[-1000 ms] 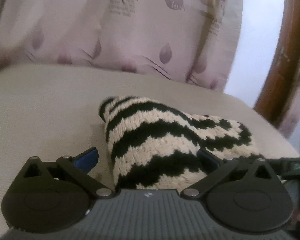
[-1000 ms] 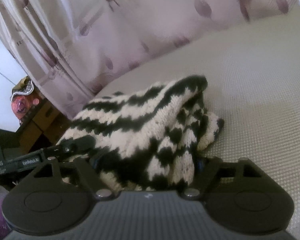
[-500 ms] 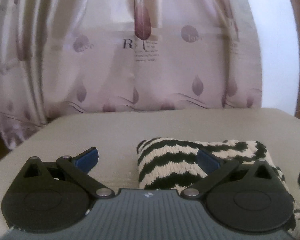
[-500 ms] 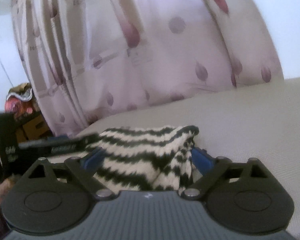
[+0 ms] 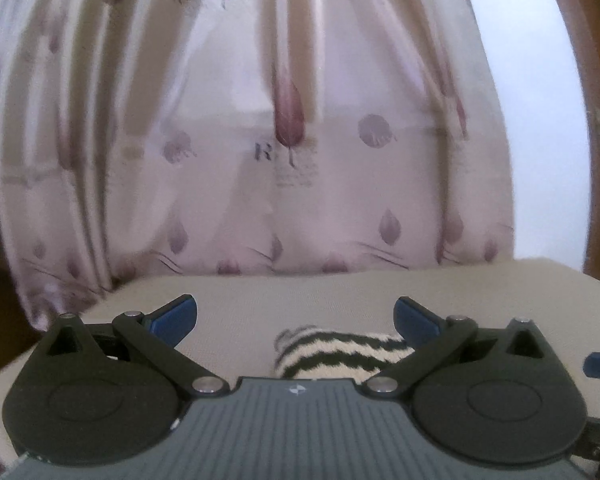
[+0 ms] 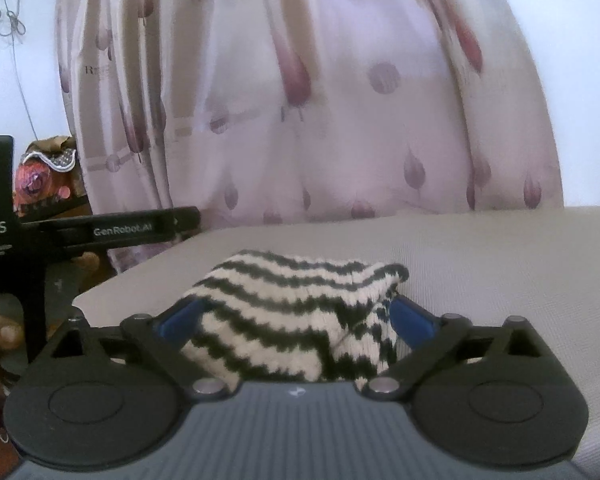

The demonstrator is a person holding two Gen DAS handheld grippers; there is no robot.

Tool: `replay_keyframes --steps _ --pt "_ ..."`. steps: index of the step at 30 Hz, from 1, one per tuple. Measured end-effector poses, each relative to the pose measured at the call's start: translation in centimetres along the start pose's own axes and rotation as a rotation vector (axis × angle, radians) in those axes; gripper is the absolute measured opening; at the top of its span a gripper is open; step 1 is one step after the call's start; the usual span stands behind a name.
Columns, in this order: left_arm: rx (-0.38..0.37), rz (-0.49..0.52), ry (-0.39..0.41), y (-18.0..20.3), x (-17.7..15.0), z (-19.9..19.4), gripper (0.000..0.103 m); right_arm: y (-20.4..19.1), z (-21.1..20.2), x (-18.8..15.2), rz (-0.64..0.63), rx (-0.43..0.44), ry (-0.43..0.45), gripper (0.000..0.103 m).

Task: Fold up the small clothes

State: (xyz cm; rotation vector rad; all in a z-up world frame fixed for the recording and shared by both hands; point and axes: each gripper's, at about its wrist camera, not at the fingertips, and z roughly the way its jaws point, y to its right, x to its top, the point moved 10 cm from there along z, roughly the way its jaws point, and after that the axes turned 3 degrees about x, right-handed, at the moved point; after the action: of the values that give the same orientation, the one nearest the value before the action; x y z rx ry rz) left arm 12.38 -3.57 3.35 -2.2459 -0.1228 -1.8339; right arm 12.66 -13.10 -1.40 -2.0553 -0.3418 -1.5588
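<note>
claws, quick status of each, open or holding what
left claw: open, holding nothing
right claw: open, knit lies between its fingers, not gripped

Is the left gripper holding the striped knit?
No, the left gripper is wide open, and the striped knit lies on the cushion below it.

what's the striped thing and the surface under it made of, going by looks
Striped garment: looks like chunky knitted yarn, matte, cream with black zigzag bands; the stitch rows show. Wool or acrylic cannot be told. Surface: seems a beige woven fabric cover, matte, with a fine ribbed weave, probably over padding.
</note>
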Motion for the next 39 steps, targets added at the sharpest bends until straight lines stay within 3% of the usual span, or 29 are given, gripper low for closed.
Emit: replay_keyframes --steps 2,6,11,39 --pt "0.011 0.0 0.008 -0.1 0.6 -0.6 0.103 -0.2 -0.3 0.3 0.0 0.001 0.007 0.101" --pt "-0.079 -0.06 -0.079 0.1 0.6 -0.4 0.103 -0.5 -0.4 0.4 -0.003 -0.007 0.005 0.101" --pt "-0.079 -0.116 -0.119 -0.8 0.1 0.0 0.103 -0.8 -0.6 0.4 -0.015 -0.008 0.001 0.101" --pt "-0.086 -0.083 -0.134 -0.4 -2.0 0.0 0.103 -1.6 -0.3 -0.6 -0.068 -0.046 -0.027 0.101"
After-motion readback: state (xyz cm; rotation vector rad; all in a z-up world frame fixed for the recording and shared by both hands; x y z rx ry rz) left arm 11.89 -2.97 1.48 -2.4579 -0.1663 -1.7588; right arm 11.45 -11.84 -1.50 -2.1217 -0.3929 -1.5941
